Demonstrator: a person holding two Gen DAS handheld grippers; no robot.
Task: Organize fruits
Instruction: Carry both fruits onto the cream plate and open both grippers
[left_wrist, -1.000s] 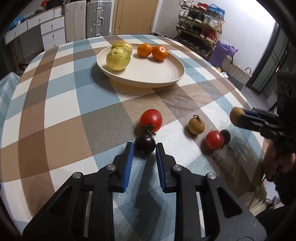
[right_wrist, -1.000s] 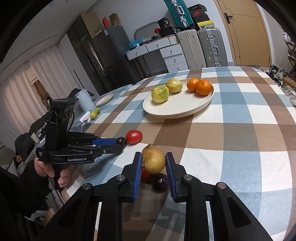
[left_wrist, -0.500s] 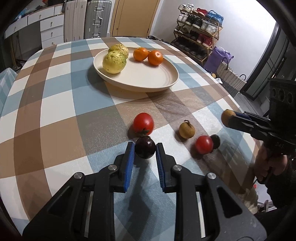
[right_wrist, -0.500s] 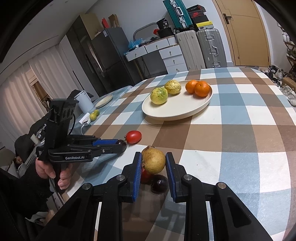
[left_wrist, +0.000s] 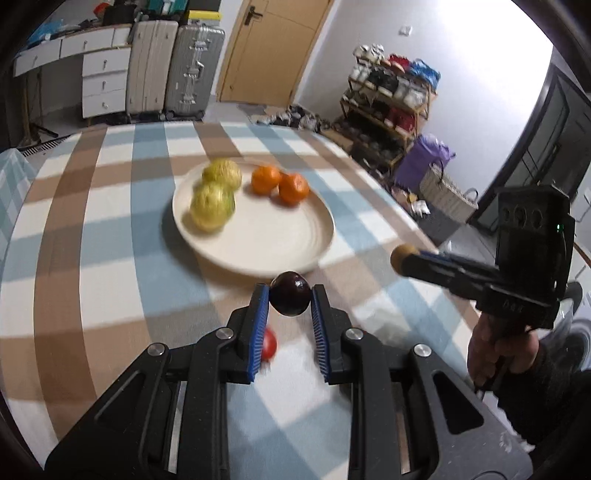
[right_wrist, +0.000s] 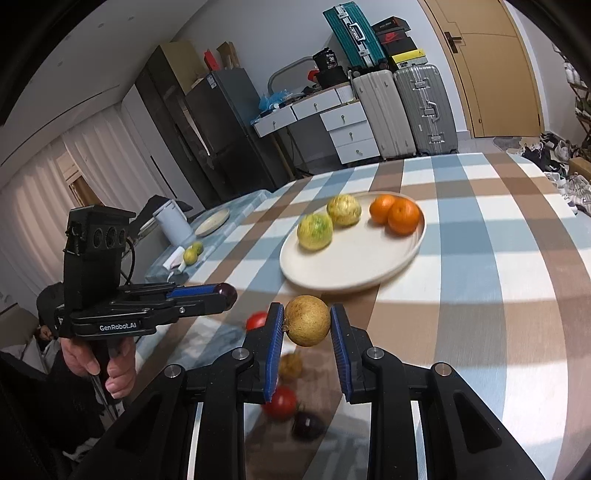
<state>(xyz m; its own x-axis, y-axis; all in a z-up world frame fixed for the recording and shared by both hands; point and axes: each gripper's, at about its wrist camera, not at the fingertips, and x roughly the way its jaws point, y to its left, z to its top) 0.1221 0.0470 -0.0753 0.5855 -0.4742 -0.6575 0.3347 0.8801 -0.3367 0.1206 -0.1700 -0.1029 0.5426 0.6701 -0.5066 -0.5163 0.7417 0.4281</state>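
My left gripper (left_wrist: 289, 303) is shut on a dark purple fruit (left_wrist: 290, 298), held above the table just short of the cream plate (left_wrist: 288, 243). My right gripper (right_wrist: 307, 325) is shut on a tan round fruit (right_wrist: 307, 325), also lifted, near the plate's (right_wrist: 354, 262) front rim. The plate holds two yellow-green fruits (left_wrist: 212, 210) and two oranges (left_wrist: 293, 188). On the cloth below lie a red tomato (left_wrist: 269, 344), and in the right wrist view two red tomatoes (right_wrist: 281, 402), a tan fruit (right_wrist: 290, 364) and a dark fruit (right_wrist: 307, 424).
The round table has a blue, brown and white checked cloth (right_wrist: 498, 295). Suitcases (left_wrist: 173, 70) and drawers stand behind it, a shoe rack (left_wrist: 391, 107) to the right. A side surface holds a white kettle (right_wrist: 171, 221), a small plate and two small fruits (right_wrist: 192, 253).
Both grippers have risen from the table with their fruits and moved toward the plate. The loose fruits now lie below and behind the fingers.
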